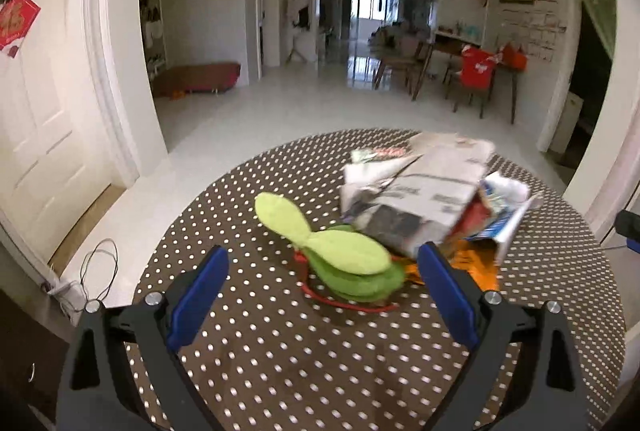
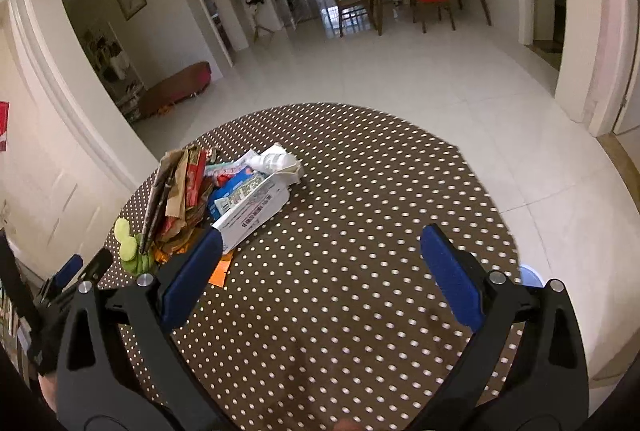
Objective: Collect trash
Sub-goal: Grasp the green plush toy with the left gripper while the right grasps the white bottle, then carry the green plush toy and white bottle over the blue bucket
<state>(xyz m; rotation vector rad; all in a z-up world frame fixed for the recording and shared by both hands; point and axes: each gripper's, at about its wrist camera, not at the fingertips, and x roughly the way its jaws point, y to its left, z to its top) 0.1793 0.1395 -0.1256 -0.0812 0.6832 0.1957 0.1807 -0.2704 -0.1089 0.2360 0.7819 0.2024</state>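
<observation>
Tongs (image 1: 322, 263) (image 2: 320, 251) of both hands gape above the dotted table (image 2: 360, 191).

the left black tongs with blue pads (image 1: 323, 263) are spread wide, gripping nothing. the right black tongs with blue pads (image 2: 321, 245) also gape wide, angled downward, empty.
</observation>
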